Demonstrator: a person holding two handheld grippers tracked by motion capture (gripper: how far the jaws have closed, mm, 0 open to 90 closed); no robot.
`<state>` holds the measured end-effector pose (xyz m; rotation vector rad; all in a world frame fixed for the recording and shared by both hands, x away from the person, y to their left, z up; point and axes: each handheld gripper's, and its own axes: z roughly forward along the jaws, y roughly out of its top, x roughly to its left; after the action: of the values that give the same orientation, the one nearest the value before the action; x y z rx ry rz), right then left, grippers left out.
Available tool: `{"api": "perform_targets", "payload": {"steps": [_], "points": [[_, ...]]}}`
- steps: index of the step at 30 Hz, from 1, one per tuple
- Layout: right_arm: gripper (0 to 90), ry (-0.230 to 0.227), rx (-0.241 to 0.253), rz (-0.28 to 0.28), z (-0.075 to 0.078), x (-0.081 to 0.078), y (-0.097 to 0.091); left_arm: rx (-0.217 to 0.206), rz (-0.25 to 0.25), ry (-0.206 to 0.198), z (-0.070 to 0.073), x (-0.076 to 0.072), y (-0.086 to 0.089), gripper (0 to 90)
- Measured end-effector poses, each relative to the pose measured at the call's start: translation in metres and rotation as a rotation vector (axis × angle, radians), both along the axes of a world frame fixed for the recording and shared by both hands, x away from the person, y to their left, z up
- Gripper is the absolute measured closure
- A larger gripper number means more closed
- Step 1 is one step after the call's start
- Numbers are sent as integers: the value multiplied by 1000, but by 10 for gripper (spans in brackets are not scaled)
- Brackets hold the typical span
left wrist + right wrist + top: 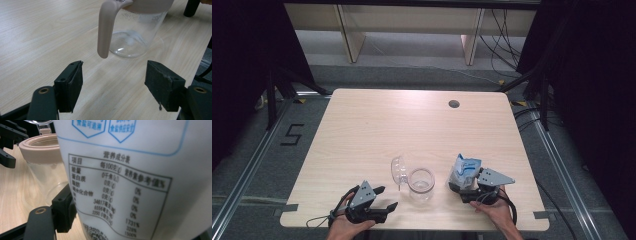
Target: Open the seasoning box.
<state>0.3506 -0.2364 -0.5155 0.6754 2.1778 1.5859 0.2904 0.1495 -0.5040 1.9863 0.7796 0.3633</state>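
Close by my right gripper [468, 188], fingers clamped on white salt bag [465, 171], clear jug [420, 183] beside it on counter [377, 125], my left gripper [382, 197] fingers apart, empty.

light: bright and even from above on the tabletop [362, 125], dark surround at 9 and 3 o'clock | shadows: soft, short under the jar [420, 182] | glare: pale sheen at 12 o'clock on tabletop, glint on jar base | blur: bag [130, 182] print soft in the right gripper view, near pads sharp | distortion: slight edge bending
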Motion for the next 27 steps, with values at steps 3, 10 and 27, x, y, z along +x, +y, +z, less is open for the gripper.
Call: {"api": "perform_targets", "payload": {"steps": [3,10,27], "points": [[286,20,23,10,0,0,3,-13,2,0,0,0,-1,301],[297,5,-1,19,0,3,4,-2,-1,1,0,0,0,300],[326,-7,-23,20,0,7,4,-4,5,6,0,-1,0,300]]}}
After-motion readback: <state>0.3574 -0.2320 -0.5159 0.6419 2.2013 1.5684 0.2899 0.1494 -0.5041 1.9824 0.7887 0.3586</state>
